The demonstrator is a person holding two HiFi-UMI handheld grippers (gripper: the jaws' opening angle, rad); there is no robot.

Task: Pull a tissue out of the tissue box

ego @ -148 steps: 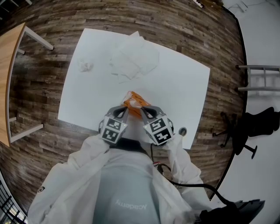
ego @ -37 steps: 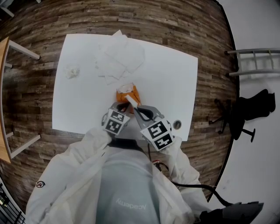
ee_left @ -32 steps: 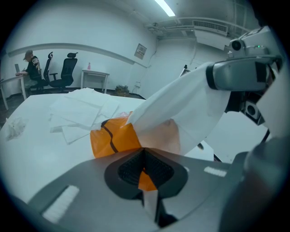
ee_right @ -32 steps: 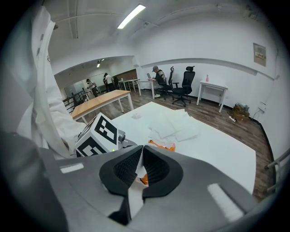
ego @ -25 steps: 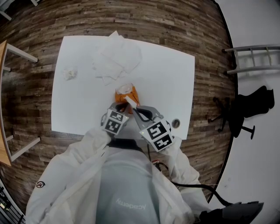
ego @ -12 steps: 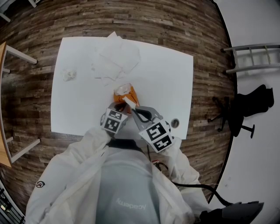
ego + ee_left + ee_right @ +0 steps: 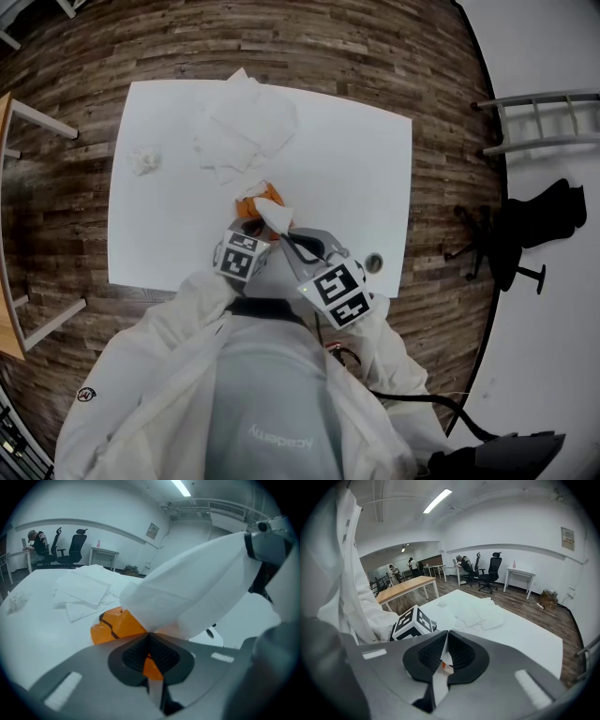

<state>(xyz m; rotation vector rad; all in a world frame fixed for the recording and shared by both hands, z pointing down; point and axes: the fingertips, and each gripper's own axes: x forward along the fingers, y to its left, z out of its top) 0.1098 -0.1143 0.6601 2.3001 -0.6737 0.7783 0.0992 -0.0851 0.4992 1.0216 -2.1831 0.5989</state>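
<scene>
Where one tissue box point(image 7: 244, 202) sits, one tissue point(image 7: 271, 215) protrudes.

Office (swivel chairs point(image 7: 492, 570), desks point(image 7: 522, 572))

Two tools point(image 7: 251, 225) point(image 7: 286, 235), one tissue box point(image 7: 246, 200), one table point(image 7: 361, 159).

- Coat point(image 7: 150, 375): white, long sleeves; small round emblem point(image 7: 86, 396) on the left sleeve.
- Top point(image 7: 272, 403): grey, worn under the coat, with white lettering across the chest.
- Cable point(image 7: 412, 398): thin, black, running off at the right side.
- Left gripper point(image 7: 149, 641), right gripper point(image 7: 446, 644): grey moulded shells with a pale rectangular patch on each side; black ribbed fingers point(image 7: 430, 654).
- Marker cubes point(image 7: 336, 292): one per gripper, white faces with black square patterns.
</scene>
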